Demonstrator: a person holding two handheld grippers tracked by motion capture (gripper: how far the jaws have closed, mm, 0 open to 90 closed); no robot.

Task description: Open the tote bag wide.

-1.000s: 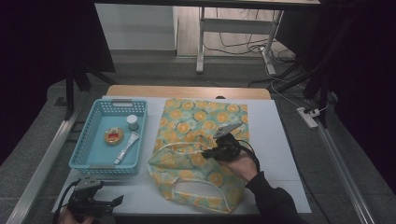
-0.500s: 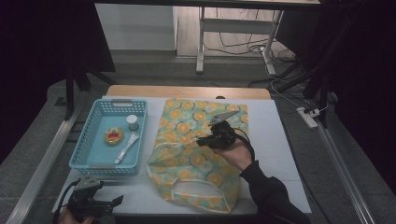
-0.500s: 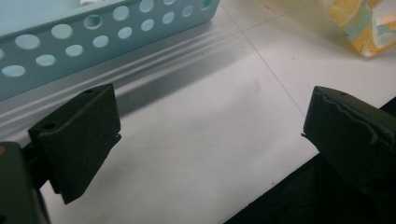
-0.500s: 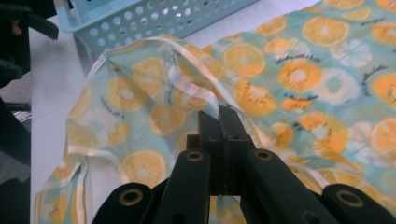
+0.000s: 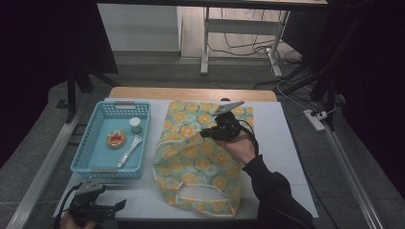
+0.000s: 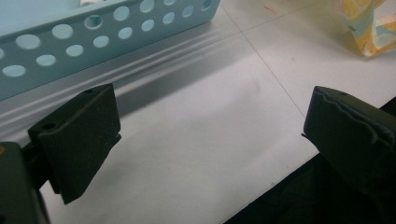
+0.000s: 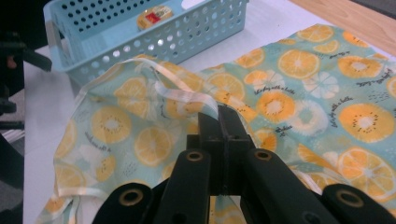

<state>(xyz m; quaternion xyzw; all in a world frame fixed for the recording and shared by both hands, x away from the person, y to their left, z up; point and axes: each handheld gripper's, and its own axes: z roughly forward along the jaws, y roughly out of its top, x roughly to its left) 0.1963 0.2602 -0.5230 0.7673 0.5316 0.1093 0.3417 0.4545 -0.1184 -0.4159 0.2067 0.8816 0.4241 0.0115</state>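
- A soft bag [image 5: 200, 157] of thin, shiny fabric lies on a white table [image 5: 282, 143], just right of a basket [image 5: 95, 157]. Its print is orange and kiwi slices on pale turquoise, with small black script that is too small to read for certain.
- The bag's edges are bound in a pale, glossy tape [image 7: 182, 91], and a curved cut-out handle [image 5: 203, 193] lies at its near end.
- The right gripper [image 5: 210, 133], black with rounded arms and a trailing cable, is over the middle of the bag. Its jaws are pressed together on the taped edge, pinching a fold of fabric up off the rest of the bag.
- The left gripper [image 5: 117, 206] rests low at the near left corner of the table, in front of the basket. Its two flat black pads [image 6: 84, 135] stand wide apart with nothing between them; one pad's facing looks wavy along its edge.
- The basket is light blue plastic, rectangular, with rows of round holes through its walls.
- In the basket lie a white tube [image 5: 130, 150], a small round white-capped jar [image 5: 136, 125] and a flat round container [image 5: 116, 139] with a yellow and red label. The label's wording cannot be read.
- A strip of bare wood [image 5: 191, 93] shows along the table's far edge.
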